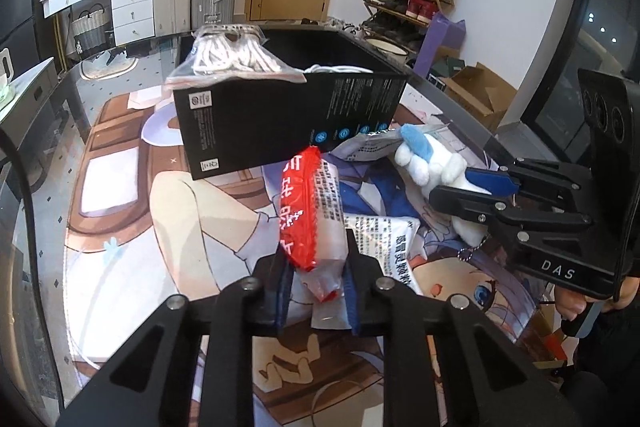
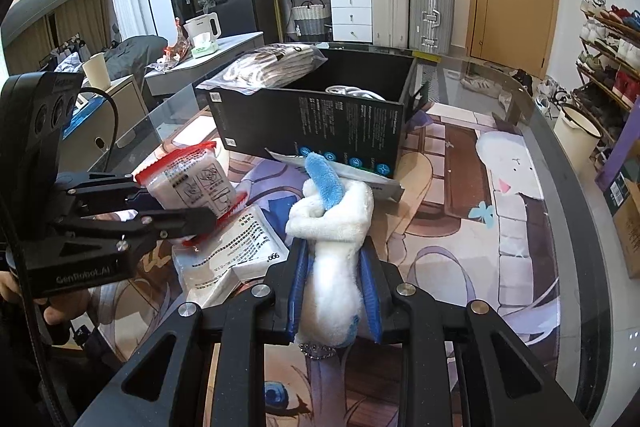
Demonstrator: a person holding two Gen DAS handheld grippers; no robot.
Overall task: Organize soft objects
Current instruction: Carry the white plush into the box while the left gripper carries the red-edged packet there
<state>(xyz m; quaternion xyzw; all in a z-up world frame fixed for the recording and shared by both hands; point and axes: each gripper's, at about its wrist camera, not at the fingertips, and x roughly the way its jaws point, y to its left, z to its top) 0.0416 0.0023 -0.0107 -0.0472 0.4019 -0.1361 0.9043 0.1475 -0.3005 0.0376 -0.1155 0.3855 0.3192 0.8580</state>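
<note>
Red-sealed packet (image 1: 310, 211) pinched in the left tongs (image 1: 316, 291) and plush toy (image 2: 336, 247) clamped in the right tongs (image 2: 334, 291) could collide nearing the black box (image 2: 320, 115).

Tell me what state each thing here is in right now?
Left gripper: shut on the red packet.
Right gripper: shut on the plush.
Box: open on top, white things inside.
Rope bag: resting across the box's corner.
White packets: lying flat on the table.
</note>
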